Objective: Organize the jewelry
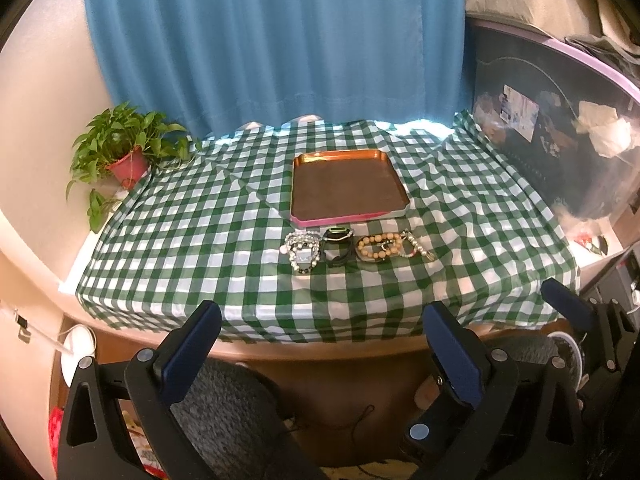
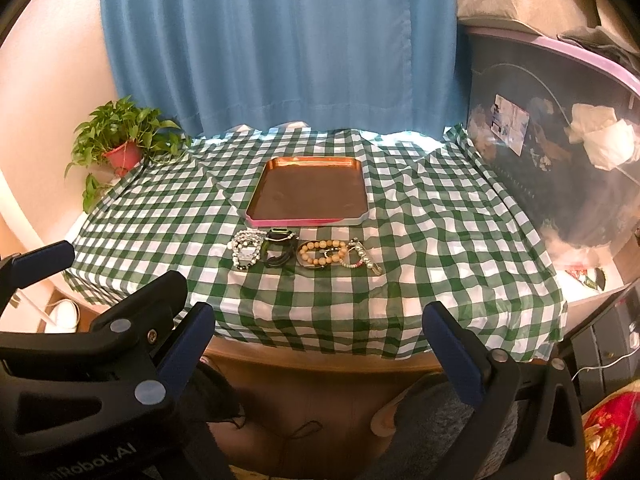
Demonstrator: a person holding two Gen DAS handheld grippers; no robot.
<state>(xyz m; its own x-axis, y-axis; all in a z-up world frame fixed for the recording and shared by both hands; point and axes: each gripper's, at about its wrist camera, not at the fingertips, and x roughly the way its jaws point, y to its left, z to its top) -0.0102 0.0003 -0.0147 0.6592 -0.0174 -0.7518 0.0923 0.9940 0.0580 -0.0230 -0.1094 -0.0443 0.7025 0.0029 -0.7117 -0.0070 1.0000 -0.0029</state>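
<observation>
An empty copper tray with a pink front rim (image 1: 348, 216) (image 2: 304, 222) sits mid-table on the green checked cloth. Just in front of it lies a row of jewelry: a white and black bead bracelet (image 1: 303, 249) (image 2: 246, 250), a black watch (image 1: 337, 246) (image 2: 279, 251), a tan wooden bead bracelet (image 1: 379, 246) (image 2: 321, 255) and a small pearl and metal bracelet (image 1: 416, 245) (image 2: 362, 258). My left gripper (image 1: 320, 344) is open and empty, held back off the table's near edge. My right gripper (image 2: 318, 344) is also open and empty, beside it at the near edge.
A potted green plant (image 1: 124, 148) (image 2: 120, 140) stands at the table's far left corner. A blue curtain (image 1: 276, 40) hangs behind. A large dark storage bin (image 1: 560, 152) (image 2: 560, 168) borders the table's right side. The cloth (image 1: 200, 240) hangs over the near edge.
</observation>
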